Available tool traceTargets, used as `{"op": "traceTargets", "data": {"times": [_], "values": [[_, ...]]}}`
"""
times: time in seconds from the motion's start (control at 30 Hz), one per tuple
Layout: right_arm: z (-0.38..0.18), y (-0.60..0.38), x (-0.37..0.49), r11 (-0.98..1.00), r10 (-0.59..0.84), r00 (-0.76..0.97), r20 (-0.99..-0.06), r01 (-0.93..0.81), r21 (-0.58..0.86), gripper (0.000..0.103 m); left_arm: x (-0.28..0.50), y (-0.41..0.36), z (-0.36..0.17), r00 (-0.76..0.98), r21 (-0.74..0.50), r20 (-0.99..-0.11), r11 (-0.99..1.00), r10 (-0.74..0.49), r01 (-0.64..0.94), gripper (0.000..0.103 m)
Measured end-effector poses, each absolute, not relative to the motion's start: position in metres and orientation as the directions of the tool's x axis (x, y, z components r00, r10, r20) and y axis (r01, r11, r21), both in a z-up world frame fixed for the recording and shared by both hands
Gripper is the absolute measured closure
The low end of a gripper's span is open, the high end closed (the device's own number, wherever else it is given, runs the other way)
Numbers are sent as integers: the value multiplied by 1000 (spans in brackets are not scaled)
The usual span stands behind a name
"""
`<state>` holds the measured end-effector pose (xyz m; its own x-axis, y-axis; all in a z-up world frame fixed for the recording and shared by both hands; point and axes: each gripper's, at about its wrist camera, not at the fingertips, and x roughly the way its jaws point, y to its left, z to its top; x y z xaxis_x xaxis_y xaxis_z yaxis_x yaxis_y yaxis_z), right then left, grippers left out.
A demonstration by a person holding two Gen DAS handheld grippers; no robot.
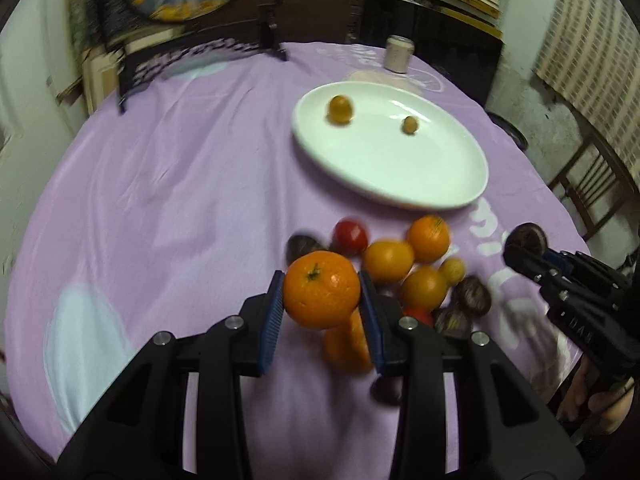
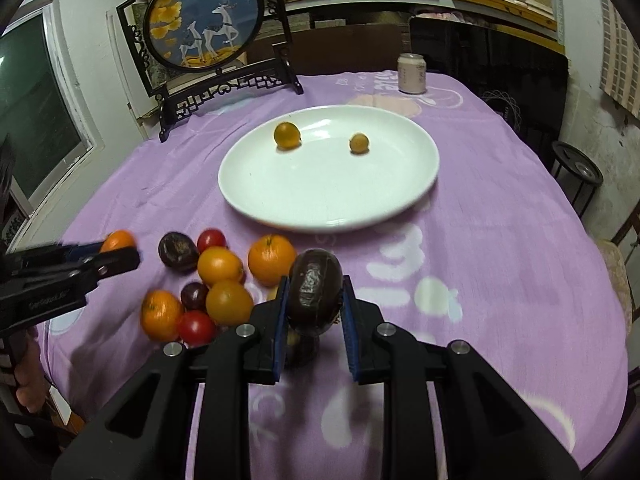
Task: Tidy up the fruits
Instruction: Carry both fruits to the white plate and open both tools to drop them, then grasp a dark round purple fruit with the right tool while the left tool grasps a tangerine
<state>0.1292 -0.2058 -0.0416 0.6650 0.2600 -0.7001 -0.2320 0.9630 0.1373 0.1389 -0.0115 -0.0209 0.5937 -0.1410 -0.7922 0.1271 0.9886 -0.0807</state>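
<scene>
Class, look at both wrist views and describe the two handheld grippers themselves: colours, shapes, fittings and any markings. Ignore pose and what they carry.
Both the left gripper and the right gripper share one build: matte black plastic linkage arms with cut-out slots, round silver bolt heads at the joints, and flat blue ribbed pads on the fingers. Each body carries faint embossed lettering, too blurred to read. No cables show.

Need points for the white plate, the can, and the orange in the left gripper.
white plate [image 2: 400,196], right wrist view, near right rim.
can [image 2: 412,74], right wrist view, middle of its side.
orange [image 1: 322,289], left wrist view, middle of the peel, between the left gripper's [image 1: 322,292] blue pads.
</scene>
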Motion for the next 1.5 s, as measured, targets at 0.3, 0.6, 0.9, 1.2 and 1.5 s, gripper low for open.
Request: {"op": "traceTargets", "data": {"times": [0.3,0.6,0.9,1.2,1.5], "values": [[-17,-205,227,959,262,648,-715,-257,119,79,275,-58,2,564,-75,-811,983,-158,168,66],[-60,-210,328,967,206,555,-806,-243,80,79,374,-86,-35,503,-49,-857,990,-111,135,66],[-49,-211,322,976,128,615,-778,-219,-13,43,368,-80,-15,581,-58,-805,990,-122,127,42],[-13,-216,218,967,192,646,-739,-252,31,41,255,-39,20,670,-67,-730,990,-133,124,31],[-9,-207,139,967,204,681,-704,-250,39,41,146,-1,0,691,-54,-719,997,-75,52,29]]}}
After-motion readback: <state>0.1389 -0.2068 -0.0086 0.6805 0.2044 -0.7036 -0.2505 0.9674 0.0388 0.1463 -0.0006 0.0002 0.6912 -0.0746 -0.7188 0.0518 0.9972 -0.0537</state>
